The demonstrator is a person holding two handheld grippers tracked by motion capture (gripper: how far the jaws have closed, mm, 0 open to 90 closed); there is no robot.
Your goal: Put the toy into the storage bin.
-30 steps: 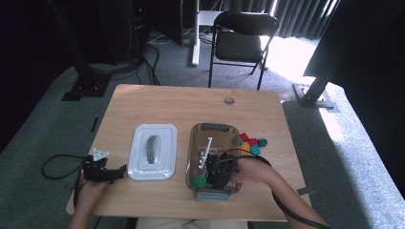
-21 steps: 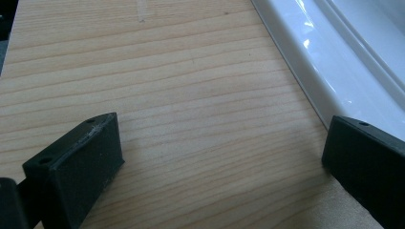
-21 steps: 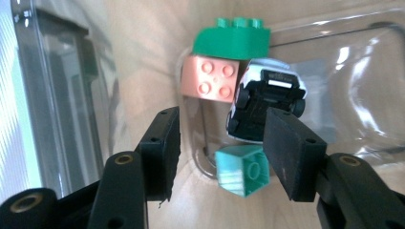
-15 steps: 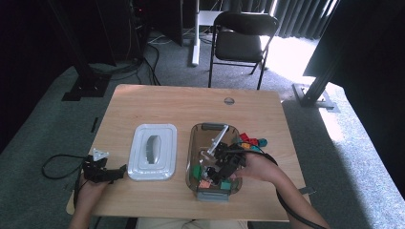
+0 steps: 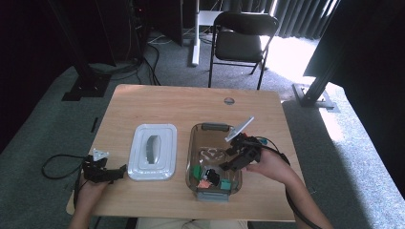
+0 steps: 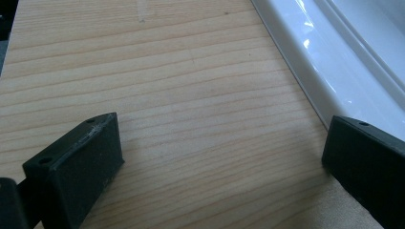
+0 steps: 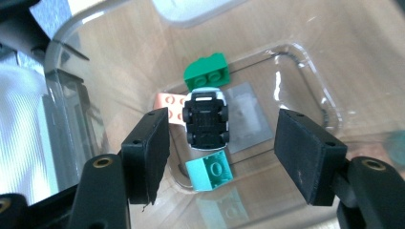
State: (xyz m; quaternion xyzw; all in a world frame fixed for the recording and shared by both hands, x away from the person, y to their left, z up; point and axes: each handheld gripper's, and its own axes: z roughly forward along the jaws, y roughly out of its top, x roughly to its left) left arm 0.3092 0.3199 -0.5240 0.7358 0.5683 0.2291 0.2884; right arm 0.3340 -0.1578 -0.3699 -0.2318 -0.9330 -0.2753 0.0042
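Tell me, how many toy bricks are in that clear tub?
3: a green brick, a pink brick and a teal brick, all around the upturned toy car. Others may be hidden.

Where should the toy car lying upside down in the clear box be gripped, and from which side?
Grip the toy car across its two long sides, coming straight down from above: it lies wheels-up, its narrow body fits between jaws, and the box walls block sideways approaches.

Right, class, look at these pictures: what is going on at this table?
A person is putting small toys into a clear plastic bin. The right gripper hangs above it, its jaws having just opened with nothing between them. Below lie an upturned toy car, a green brick, a teal brick and a pink brick. The left gripper rests open beside the white lid.
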